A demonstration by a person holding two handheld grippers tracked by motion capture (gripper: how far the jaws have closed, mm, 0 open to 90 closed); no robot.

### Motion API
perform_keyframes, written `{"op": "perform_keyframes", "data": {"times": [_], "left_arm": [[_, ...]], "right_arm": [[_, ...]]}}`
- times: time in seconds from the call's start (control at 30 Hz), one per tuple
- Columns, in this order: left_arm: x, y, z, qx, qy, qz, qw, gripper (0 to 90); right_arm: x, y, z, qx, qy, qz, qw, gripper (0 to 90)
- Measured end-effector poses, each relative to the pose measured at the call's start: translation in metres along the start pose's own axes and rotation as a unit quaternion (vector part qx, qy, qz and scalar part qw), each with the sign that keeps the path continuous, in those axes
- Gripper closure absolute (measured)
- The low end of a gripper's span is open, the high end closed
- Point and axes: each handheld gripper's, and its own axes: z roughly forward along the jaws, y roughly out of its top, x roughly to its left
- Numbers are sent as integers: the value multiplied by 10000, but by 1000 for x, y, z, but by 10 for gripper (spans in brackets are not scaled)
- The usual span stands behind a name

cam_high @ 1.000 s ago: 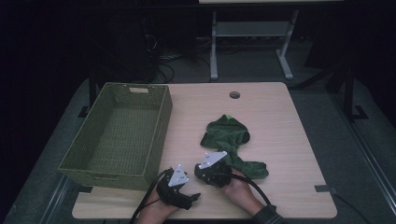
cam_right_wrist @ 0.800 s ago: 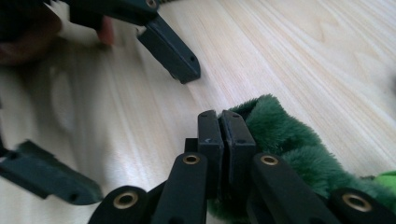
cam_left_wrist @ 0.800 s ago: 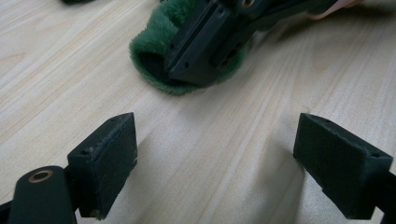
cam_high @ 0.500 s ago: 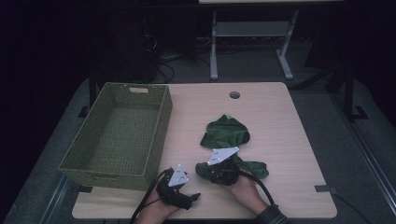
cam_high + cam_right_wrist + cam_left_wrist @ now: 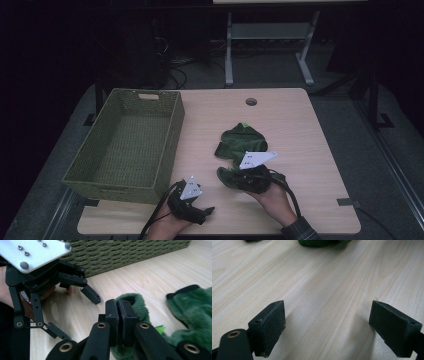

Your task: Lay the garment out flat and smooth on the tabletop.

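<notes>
Green plush cloth [image 5: 135, 302], pinched in right gripper [image 5: 119, 312]

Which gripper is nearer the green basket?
Left. The left gripper sits open just beyond the basket near corner; the right gripper, clamped on green plush cloth, is farther off.

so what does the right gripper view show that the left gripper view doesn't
Right gripper view alone: the right gripper, jaws shut on a fold of the green plush cloth; the left gripper farther off with jaws apart; and the woven basket wall behind it.

Left gripper view alone: that gripper's own two pads close up, spread wide with bare wood between them.

Both share: the pale wooden table and some of the green cloth, which in the left gripper view is just a sliver at the top edge.
</notes>
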Motion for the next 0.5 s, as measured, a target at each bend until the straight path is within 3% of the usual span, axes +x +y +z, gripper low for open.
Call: {"op": "perform_keyframes", "data": {"times": [0.37, 0.5], "left_arm": [[0, 0, 0, -12, 4, -6, 10000, 128], [0, 0, 0, -16, 4, -12, 10000, 128]], "right_arm": [[-12, -9, -25, -103, -273, 151, 9995, 853], [-19, -19, -35, -64, -476, 257, 9985, 845]]}}
